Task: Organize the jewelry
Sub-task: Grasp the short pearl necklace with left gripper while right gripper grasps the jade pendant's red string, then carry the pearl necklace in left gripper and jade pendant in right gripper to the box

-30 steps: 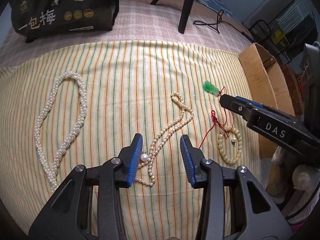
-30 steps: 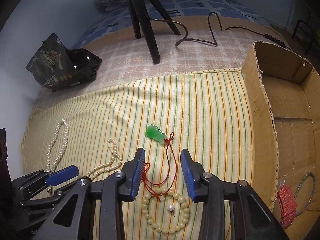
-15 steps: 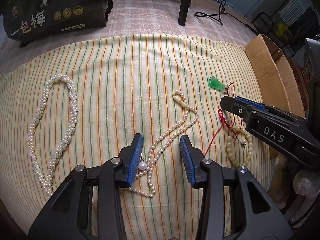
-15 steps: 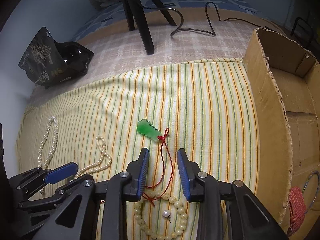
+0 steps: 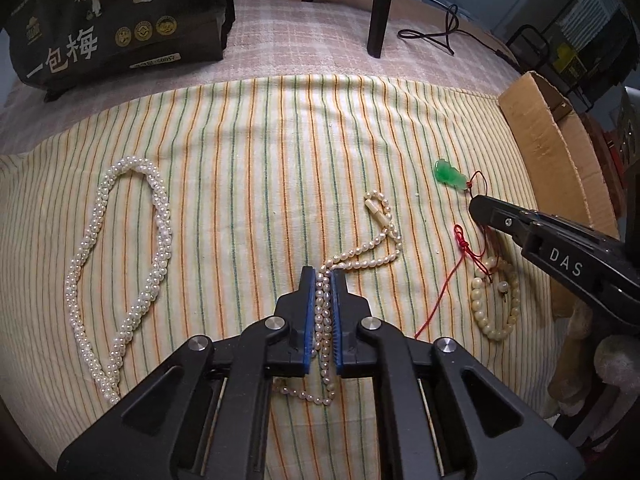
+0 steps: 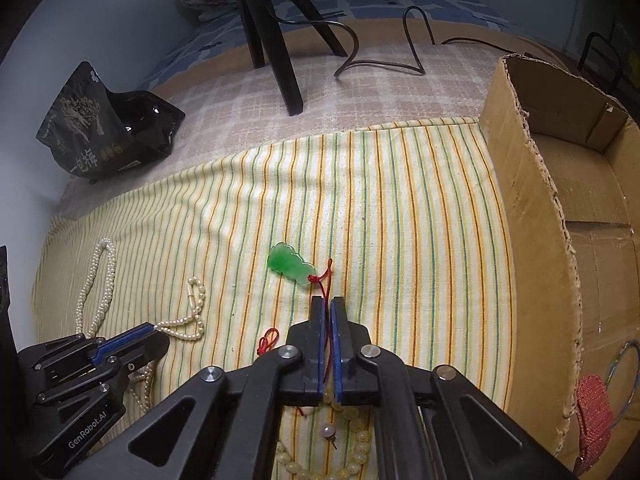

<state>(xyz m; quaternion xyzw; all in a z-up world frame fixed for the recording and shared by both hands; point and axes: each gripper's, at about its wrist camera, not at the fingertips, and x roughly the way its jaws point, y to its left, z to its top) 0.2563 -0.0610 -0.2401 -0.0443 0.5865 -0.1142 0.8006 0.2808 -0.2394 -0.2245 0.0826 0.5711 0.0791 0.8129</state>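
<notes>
"DAS" hand-held gripper (image 5: 478, 206) (white lettering)

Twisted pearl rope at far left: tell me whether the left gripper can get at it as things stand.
Probably not yet: the left gripper is shut on the thin pearl strand. The twisted pearl rope lies bare, nothing across it.

- A long bead necklace (image 5: 120, 264) is laid at the left of the cloth (image 5: 260, 160).
- The cardboard box (image 6: 560, 200) is set right of the cloth.
- A bag (image 5: 116, 20) is placed behind the cloth.

Black snack bag (image 5: 116, 20) beside tripod legs (image 5: 378, 8) and a cable (image 5: 444, 32).
</notes>
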